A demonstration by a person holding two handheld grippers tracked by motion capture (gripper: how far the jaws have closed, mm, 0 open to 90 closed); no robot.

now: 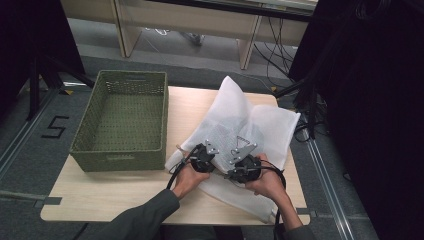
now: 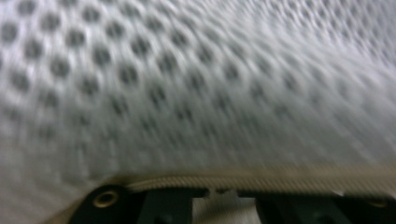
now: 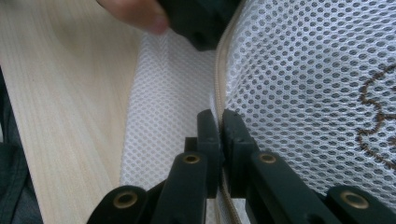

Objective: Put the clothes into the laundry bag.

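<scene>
The right hand-held gripper (image 3: 220, 122) was clamped on the beige zipper edge (image 3: 218, 70) of the white mesh laundry bag (image 1: 235, 130), as its own view showed; the high view placed it (image 1: 246, 167) beside the left hand-held gripper (image 1: 202, 157). The left gripper view was blurred: its jaws stood narrow at the zipper (image 2: 261, 182), grip undeterminable. The bag lay on the tabletop (image 1: 115, 192), right of a green basket (image 1: 120, 152).

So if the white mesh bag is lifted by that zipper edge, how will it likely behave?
Probably floppy: the white mesh bag lies in loose folds on the table, so it should sag and drape. It looks light, being thin open netting. The right gripper, shut on the zipper edge, likely holds well, since ribbed tape gives more purchase than mesh.
</scene>
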